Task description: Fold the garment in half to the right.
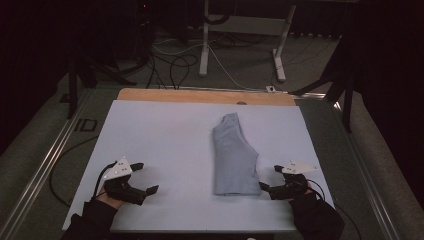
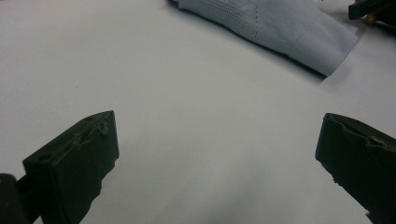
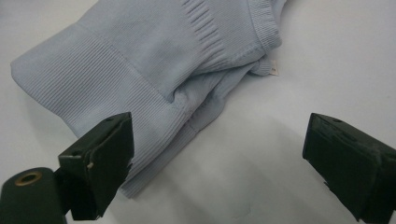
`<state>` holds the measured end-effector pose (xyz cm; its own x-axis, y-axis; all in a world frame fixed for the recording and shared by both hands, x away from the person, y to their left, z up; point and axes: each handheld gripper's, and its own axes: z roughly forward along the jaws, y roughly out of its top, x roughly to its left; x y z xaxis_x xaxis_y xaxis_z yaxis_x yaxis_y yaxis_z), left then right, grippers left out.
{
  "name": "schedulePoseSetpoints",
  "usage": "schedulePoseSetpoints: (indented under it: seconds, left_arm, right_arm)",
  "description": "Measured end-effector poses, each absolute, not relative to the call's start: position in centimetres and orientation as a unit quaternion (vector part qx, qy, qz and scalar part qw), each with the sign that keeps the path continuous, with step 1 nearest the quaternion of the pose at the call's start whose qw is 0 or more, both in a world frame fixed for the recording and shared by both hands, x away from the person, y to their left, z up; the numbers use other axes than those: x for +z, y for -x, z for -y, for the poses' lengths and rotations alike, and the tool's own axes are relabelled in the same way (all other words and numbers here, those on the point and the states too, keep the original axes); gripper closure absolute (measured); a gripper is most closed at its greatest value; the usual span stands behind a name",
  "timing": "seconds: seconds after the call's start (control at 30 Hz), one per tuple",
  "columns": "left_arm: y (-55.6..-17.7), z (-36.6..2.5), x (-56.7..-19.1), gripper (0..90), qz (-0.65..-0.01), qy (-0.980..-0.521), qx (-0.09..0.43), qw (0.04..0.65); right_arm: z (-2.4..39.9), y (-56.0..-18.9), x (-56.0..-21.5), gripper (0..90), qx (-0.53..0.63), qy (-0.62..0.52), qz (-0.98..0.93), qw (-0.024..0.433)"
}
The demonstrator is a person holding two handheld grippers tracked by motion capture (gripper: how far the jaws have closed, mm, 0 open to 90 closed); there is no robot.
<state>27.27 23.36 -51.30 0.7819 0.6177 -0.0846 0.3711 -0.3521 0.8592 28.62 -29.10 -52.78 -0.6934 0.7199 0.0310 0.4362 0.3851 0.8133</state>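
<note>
Where the folded garment (image 1: 235, 156) lies, far end dim, right gripper (image 1: 270, 180) open beside it, left gripper (image 1: 146, 178) open.

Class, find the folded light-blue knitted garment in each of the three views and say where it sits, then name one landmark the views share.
High view: the garment lies right of centre on the white sheet.
Left gripper view: the garment runs along the top edge, centre to right.
Right gripper view: the garment covers the upper left, above the left jaw.
Shared landmark: its ribbed hem.
</note>
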Motion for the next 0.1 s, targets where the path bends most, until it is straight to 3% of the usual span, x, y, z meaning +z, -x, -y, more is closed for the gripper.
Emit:
schedulePoseSetpoints:
  seconds: [0.1]
  left_arm:
    - [-27.27, -23.42, -51.25, 0.5, -0.305, -0.811, 0.128, 0.483]
  right_arm:
    - [29.06, -28.63, -52.81, 9.1, 0.425, -0.354, -0.816, 0.165]
